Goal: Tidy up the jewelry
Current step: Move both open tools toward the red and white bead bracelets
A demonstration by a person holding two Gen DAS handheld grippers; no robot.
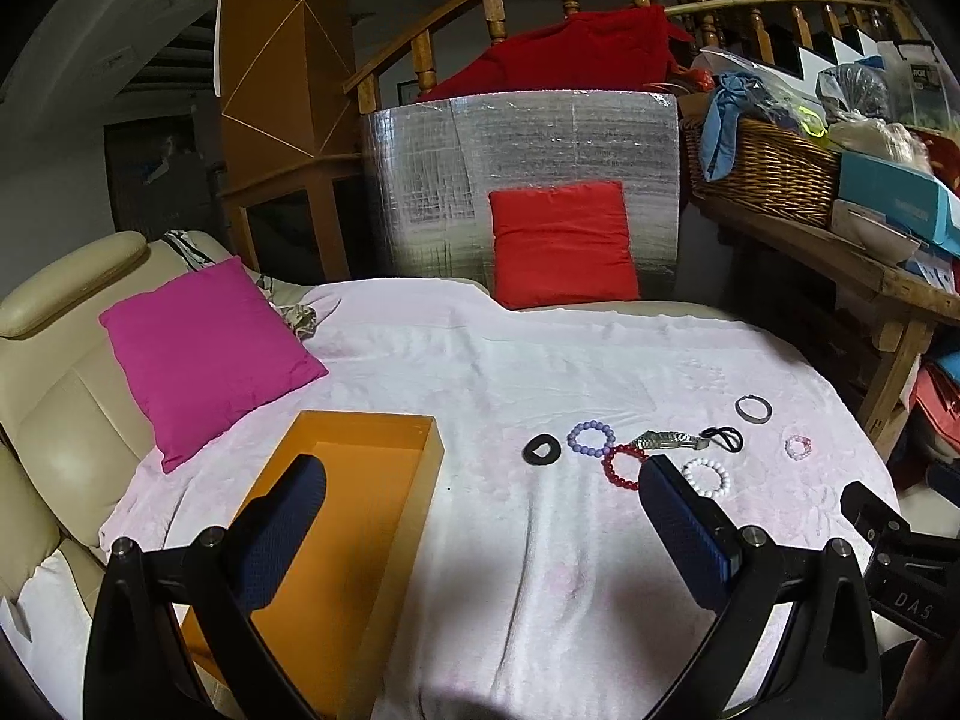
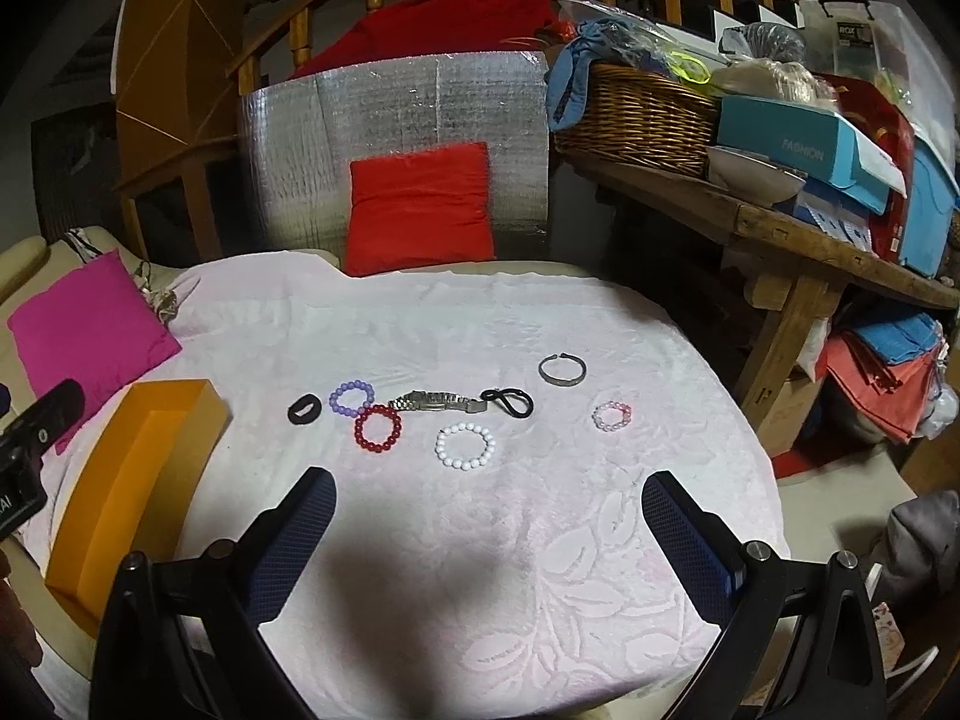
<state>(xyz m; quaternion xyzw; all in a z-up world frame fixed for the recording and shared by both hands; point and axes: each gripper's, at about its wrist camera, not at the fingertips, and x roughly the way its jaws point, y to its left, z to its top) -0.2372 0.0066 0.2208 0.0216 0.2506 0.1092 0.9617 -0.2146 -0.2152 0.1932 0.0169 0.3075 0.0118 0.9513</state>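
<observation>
Your orange box (image 1: 336,540) is the landmark here: it sits empty at the left edge of the pale pink blanket (image 2: 480,570), and every piece of jewelry lies to its right in a loose cluster.

Nearest the box is a black ring-shaped piece (image 2: 302,408), then the lilac bead bracelet (image 2: 351,399) and the red bead bracelet (image 2: 378,427), which touch or nearly touch. Further from the box comes the metal watch band (image 2: 435,402), its long axis running straight away from the box, left to right across your view. Just nearer you than the band lies the white bead bracelet (image 2: 465,446). Beyond the band are the black cord loop (image 2: 509,402), the grey open bangle (image 2: 562,369) and, farthest from the box, the small pink bead bracelet (image 2: 612,416).

Your right gripper (image 2: 489,510) hangs spread wide and empty over bare blanket, with the white bracelet directly ahead of it between the fingers' line. That looks like the natural first pick.

Your left gripper (image 1: 480,492) is also wide and empty, hovering partly over the box, one finger above its interior. It is the better placed hand for the box side, though all the jewelry lies to its right.
</observation>
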